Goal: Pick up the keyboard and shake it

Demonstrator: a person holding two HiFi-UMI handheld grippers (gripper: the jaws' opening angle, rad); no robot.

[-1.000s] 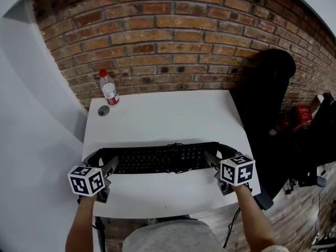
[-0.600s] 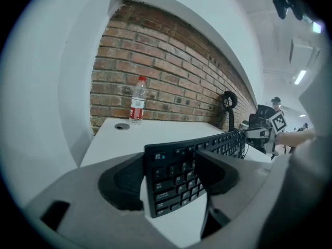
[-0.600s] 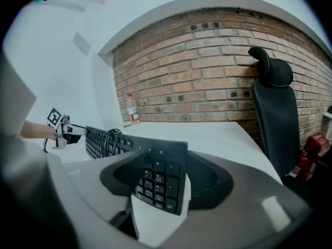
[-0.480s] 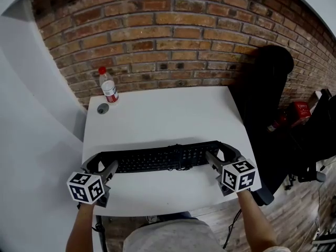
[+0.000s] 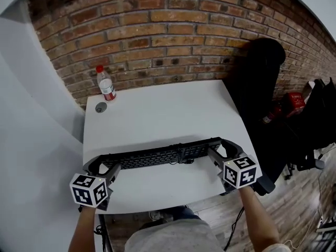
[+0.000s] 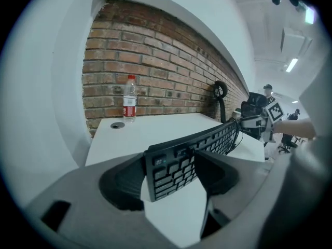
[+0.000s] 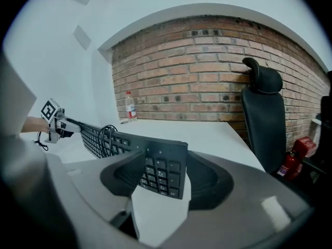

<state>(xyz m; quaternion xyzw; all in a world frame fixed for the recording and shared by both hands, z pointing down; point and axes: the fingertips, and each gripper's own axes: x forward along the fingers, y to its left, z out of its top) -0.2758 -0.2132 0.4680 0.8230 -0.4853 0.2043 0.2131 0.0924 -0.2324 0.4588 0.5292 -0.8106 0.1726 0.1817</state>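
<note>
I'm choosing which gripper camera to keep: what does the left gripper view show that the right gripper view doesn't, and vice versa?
Only the left gripper view: the right gripper holding the far end of the keyboard, and lit ceiling lights. Only the right gripper view: the left gripper at the far end, and a red object beside the chair. Both: the keyboard clamped in that view's own jaws, the bottle, the brick wall and the white table.
</note>
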